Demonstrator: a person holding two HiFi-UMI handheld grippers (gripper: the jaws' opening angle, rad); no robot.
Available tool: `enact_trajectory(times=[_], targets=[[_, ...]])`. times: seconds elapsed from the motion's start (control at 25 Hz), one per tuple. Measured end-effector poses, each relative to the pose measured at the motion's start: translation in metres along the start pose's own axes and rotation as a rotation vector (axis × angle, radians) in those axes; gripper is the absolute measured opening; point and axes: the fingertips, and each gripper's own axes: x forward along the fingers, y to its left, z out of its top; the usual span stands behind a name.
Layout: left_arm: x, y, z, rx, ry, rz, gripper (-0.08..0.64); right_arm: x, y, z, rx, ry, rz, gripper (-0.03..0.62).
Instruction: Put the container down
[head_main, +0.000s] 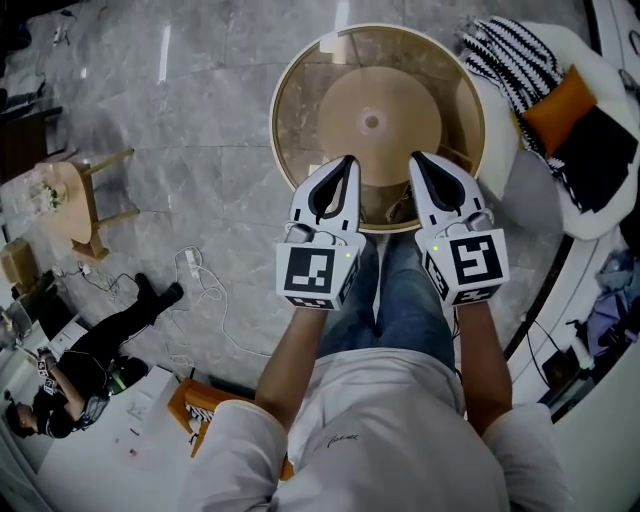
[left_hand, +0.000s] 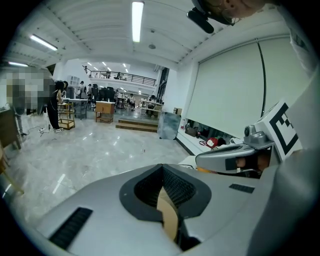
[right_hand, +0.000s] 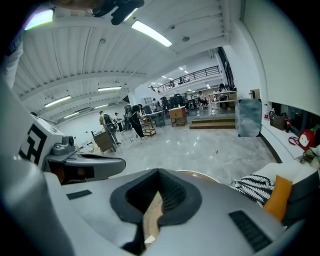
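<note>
No container shows in any view. A person holds both grippers side by side over the near edge of a round glass-topped table (head_main: 298, 100) that has a wooden base. The left gripper (head_main: 346, 163) is shut, its jaw tips meeting with nothing between them. The right gripper (head_main: 419, 161) is likewise shut and empty. In the left gripper view its own jaws (left_hand: 162, 169) meet at the tip, and the right gripper (left_hand: 231, 160) hangs beside them. The right gripper view shows its jaws (right_hand: 159, 173) meeting above the table rim (right_hand: 200, 175), with the left gripper (right_hand: 85, 162) alongside.
A white seat to the right of the table carries a striped blanket (head_main: 510, 50) and an orange cushion (head_main: 555, 105). A small wooden stool (head_main: 75, 200) stands at the left. Cables (head_main: 200, 275) lie on the marble floor, where a person (head_main: 90, 360) sits at lower left.
</note>
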Motion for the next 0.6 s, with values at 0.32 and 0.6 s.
enact_trajectory(times=[0.32,0.6], targets=[[-0.031,-0.018,0.014,-0.029,-0.006,-0.014,0.018,-0.025,0.021,0.015,-0.012,-0.010,0.034,0.015],[-0.058,-0.032,0.024,-0.055,-0.022,-0.026,0.018,-0.054,0.035,0.028,-0.015,-0.009,0.038,0.015]])
